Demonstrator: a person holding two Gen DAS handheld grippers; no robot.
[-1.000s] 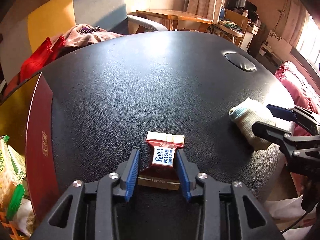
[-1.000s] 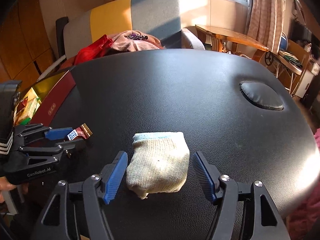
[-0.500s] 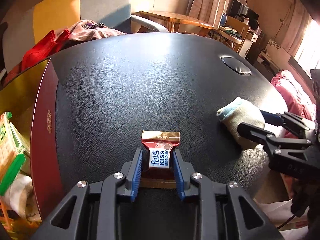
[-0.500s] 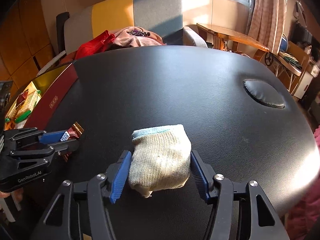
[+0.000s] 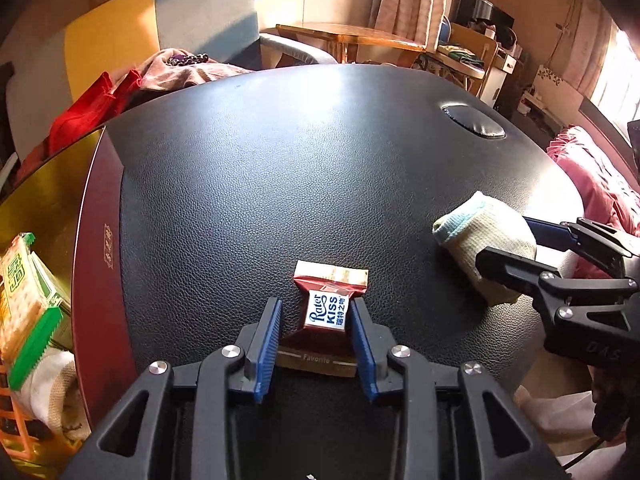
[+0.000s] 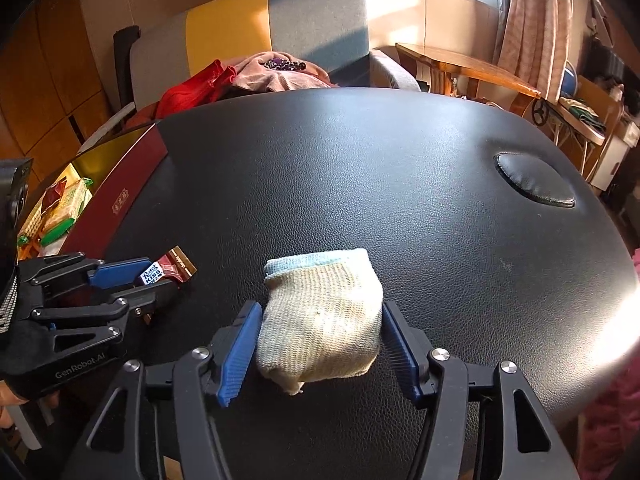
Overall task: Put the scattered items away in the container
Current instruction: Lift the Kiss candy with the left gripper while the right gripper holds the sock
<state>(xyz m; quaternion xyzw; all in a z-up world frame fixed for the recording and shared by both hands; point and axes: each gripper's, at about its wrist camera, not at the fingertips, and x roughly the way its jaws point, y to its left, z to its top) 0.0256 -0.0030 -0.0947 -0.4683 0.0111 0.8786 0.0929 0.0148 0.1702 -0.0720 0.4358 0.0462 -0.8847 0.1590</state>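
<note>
The chocolate packet (image 5: pixel 326 312), a small red and gold wrapper with a white and blue label reading "KISS", sits between the blue pads of the left gripper (image 5: pixel 316 320) near the front edge of the black leather-look tabletop (image 5: pixel 320 160); the pads press against its sides, so the jaws are narrow and closed on it. Seen from the right wrist camera, this gripper (image 6: pixel 132 280) comes in from the left edge, pointing across and down toward the surface, with the packet (image 6: pixel 160 274) sticking out past its fingertips. The rolled sock (image 6: pixel 320 328), cream knit with a pale blue cuff, lies to the right of the packet and well apart from it. The right gripper (image 6: pixel 320 340) straddles the sock with both blue pads touching its flanks, the jaws at a middling width and gripping it, the tool angled steeply down at the table. From the left wrist camera the same gripper (image 5: pixel 532 244) reaches in from the right edge, one black finger in front of the sock (image 5: pixel 484 236) and one blue pad behind it. The container (image 5: pixel 96 240), a dark red box with a gold inside, stands at the table's left side, with green and white snack packs (image 5: pixel 28 280) lying in it. A round padded button (image 6: pixel 536 180) is set into the far right of the tabletop. Behind the table a sofa (image 6: pixel 280 20) holds red and pink clothes (image 6: pixel 224 80).
</note>
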